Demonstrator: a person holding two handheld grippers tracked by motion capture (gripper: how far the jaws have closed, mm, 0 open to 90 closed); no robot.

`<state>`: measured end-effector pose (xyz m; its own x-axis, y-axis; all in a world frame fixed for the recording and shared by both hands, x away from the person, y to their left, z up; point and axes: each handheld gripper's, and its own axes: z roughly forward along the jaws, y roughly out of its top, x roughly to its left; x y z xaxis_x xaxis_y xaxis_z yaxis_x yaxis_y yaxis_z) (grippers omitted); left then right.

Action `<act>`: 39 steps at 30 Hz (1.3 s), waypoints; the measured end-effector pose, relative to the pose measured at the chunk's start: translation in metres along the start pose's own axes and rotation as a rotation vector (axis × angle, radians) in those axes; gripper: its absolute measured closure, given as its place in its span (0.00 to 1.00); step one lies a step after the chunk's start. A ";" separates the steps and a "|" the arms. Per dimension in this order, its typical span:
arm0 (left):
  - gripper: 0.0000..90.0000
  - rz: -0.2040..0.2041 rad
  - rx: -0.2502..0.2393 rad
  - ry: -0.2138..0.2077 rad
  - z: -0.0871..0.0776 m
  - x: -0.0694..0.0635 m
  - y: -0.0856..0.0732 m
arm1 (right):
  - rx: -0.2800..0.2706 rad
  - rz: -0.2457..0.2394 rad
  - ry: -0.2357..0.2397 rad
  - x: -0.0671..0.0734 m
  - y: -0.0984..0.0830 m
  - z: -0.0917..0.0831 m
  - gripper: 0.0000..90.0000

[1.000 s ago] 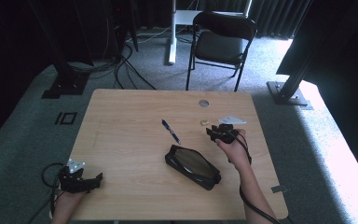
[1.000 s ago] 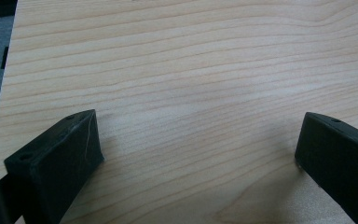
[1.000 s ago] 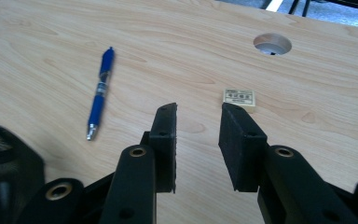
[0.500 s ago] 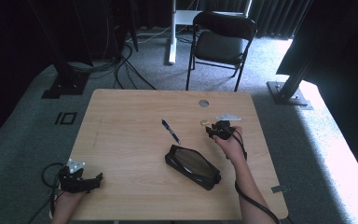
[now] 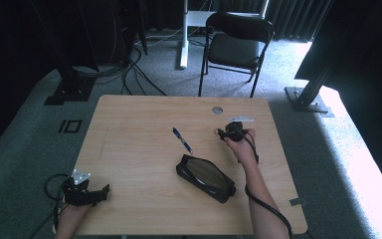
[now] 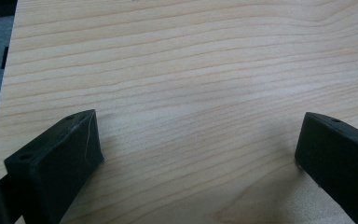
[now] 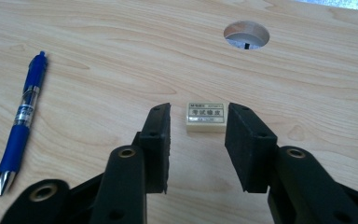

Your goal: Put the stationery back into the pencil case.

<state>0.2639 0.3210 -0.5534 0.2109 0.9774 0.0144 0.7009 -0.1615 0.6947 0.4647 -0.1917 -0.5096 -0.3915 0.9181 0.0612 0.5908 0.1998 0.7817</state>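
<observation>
Left gripper [image 5: 102, 191] at 7 o'clock on the pale wooden table [image 5: 129, 149], jaws wide apart over bare wood. Blue ballpoint pen [image 7: 22, 116] and black zipped pencil case [image 5: 206, 177] mid-table. Right gripper [image 7: 198, 122], jaws just opening, small cream rectangular eraser [image 7: 206, 116] between them, pads clear of it. Round cable hole [image 7: 246, 35] at 12 o'clock beyond.

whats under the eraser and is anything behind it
The eraser lies flat on the bare wooden table. Behind it is the round cable hole. Its underside is hidden.
</observation>
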 end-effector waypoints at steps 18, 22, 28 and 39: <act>0.01 0.000 0.000 0.000 0.000 0.000 0.000 | 0.063 -0.001 -0.042 -0.004 0.005 0.031 0.57; 0.01 0.000 0.000 0.000 0.000 0.000 0.000 | 0.072 0.009 -0.051 -0.004 0.007 0.036 0.56; 0.01 0.000 0.000 0.000 0.000 0.000 0.000 | 0.090 0.019 -0.051 -0.005 0.008 0.045 0.52; 0.01 0.000 0.000 0.000 0.000 0.000 0.000 | 0.122 0.010 -0.058 -0.003 0.004 0.055 0.58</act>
<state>0.2639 0.3210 -0.5534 0.2109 0.9774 0.0146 0.7010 -0.1616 0.6946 0.5069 -0.1747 -0.5407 -0.3461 0.9377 0.0302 0.6772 0.2274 0.6998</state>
